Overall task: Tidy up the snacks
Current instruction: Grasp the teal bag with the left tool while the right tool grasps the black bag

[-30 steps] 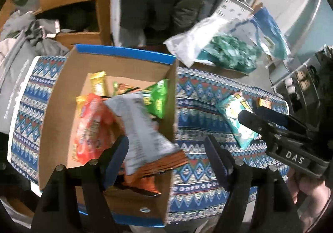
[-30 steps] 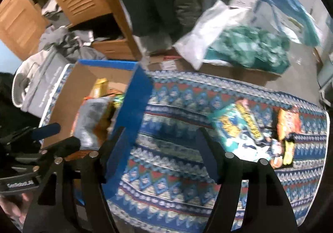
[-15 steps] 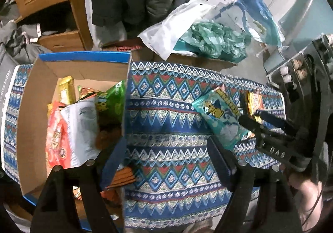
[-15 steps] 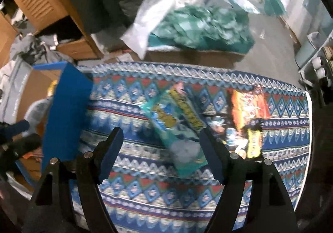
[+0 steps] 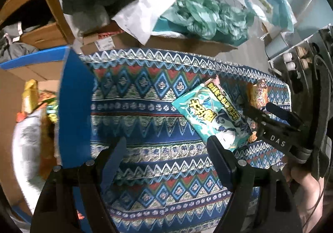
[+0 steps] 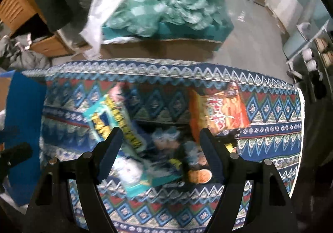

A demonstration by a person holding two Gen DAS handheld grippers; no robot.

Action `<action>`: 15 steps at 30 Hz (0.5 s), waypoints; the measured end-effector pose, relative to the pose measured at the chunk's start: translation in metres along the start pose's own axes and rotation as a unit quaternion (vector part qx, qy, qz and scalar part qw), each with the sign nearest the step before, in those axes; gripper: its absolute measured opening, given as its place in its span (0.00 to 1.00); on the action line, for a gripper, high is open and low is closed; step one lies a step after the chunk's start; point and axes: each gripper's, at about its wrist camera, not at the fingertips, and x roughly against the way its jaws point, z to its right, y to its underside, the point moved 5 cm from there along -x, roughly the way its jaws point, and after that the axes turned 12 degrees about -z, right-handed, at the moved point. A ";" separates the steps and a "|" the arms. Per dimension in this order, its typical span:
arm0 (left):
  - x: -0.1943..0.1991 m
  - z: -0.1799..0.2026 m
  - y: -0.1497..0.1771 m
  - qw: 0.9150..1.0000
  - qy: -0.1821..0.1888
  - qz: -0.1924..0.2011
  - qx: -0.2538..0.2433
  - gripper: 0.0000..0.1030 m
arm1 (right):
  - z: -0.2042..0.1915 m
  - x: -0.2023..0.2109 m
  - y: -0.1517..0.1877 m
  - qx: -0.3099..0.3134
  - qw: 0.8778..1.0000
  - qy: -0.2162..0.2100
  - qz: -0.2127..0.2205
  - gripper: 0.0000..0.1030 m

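Several packets already lie in the cardboard box (image 5: 75, 108), while the teal snack bag (image 5: 212, 118), an orange bag (image 6: 218, 112) and what may be smaller blurred packs remain on the patterned tablecloth (image 5: 156, 91), with both the left gripper (image 5: 166, 158) and right gripper (image 6: 160, 149) spread and empty.

Both wrist cameras look steeply down, sharing the patterned tablecloth (image 5: 158, 95) and teal snack packet (image 6: 108, 120).

On the patterned cloth (image 5: 145, 91) before me, the cardboard box (image 5: 72, 108) stands at my left with snack packets (image 5: 31, 128) inside. Two snack bags (image 6: 116, 128) (image 6: 218, 112) lie side by side on the cloth to its right.
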 end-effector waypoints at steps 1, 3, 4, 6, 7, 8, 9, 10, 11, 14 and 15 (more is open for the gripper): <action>-0.003 0.001 -0.001 1.000 0.001 -0.002 0.002 0.79 | 0.006 -0.005 -0.001 -0.009 1.000 0.001 -0.002 0.73; -0.012 0.003 -0.006 1.000 0.004 -0.011 0.011 0.79 | 0.014 -0.012 -0.002 -0.016 1.000 0.004 -0.007 0.73; -0.015 0.005 -0.008 1.000 0.010 -0.015 0.014 0.79 | 0.017 -0.016 -0.002 -0.018 1.000 0.006 -0.009 0.73; -0.020 0.010 -0.010 1.000 0.016 -0.015 0.011 0.79 | 0.023 -0.023 -0.001 -0.023 1.000 0.013 -0.012 0.73; -0.022 0.012 -0.011 1.000 0.014 -0.014 0.007 0.79 | 0.024 -0.026 -0.001 -0.024 1.000 0.014 -0.014 0.73; -0.024 0.013 -0.011 1.000 0.011 -0.013 0.004 0.79 | 0.025 -0.030 0.000 -0.024 0.999 0.013 -0.017 0.73; -0.028 0.013 -0.011 1.000 0.007 -0.015 0.002 0.79 | 0.026 -0.034 0.001 -0.024 0.999 0.014 -0.021 0.73; -0.032 0.012 -0.011 1.000 0.005 -0.019 0.003 0.79 | 0.026 -0.036 0.001 -0.023 0.999 0.015 -0.023 0.73; -0.035 0.011 -0.011 1.000 0.006 -0.025 0.006 0.79 | 0.026 -0.037 0.003 -0.021 0.999 0.016 -0.024 0.73; -0.044 0.004 -0.008 0.999 0.015 -0.039 0.024 0.79 | 0.019 -0.043 0.007 -0.013 0.999 0.015 -0.032 0.73; -0.045 0.002 -0.008 0.999 0.017 -0.041 0.029 0.79 | 0.015 -0.044 0.009 -0.010 0.999 0.011 -0.036 0.73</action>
